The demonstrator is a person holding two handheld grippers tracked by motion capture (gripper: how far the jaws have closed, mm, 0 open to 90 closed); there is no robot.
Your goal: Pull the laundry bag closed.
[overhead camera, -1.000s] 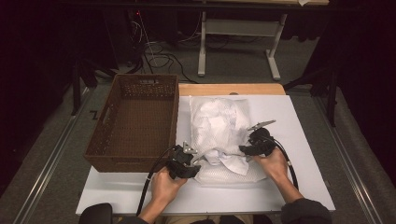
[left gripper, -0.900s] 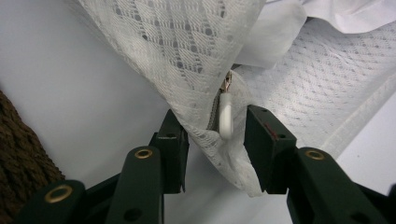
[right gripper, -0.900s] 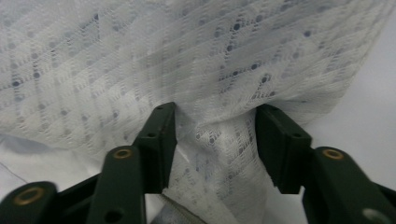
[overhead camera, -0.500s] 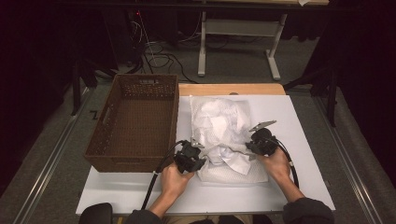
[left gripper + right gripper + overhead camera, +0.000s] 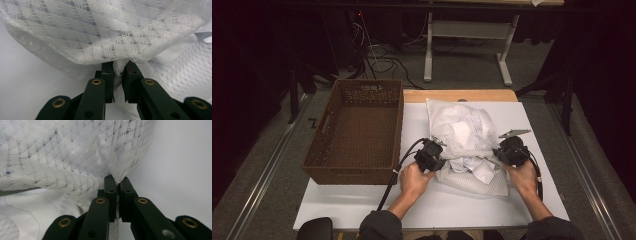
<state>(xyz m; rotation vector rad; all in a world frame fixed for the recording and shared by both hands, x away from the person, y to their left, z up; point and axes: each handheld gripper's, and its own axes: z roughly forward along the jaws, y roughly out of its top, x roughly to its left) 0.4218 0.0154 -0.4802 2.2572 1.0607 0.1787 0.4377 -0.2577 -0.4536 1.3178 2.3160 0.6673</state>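
No text, label, brand, number or sign can be read anywhere in these views.

Dim room, light pooled on the white rectangular desk top (image 5: 532,200), its pale wooden edge strip (image 5: 460,95) along the far side. Beyond that desk, grey carpeted floor (image 5: 467,75) strewn with black and white cables (image 5: 379,55). Farther back from the desk, a white metal table frame with two feet (image 5: 467,35). Left of the desk, a grey metal floor rail (image 5: 259,180); darkness around.
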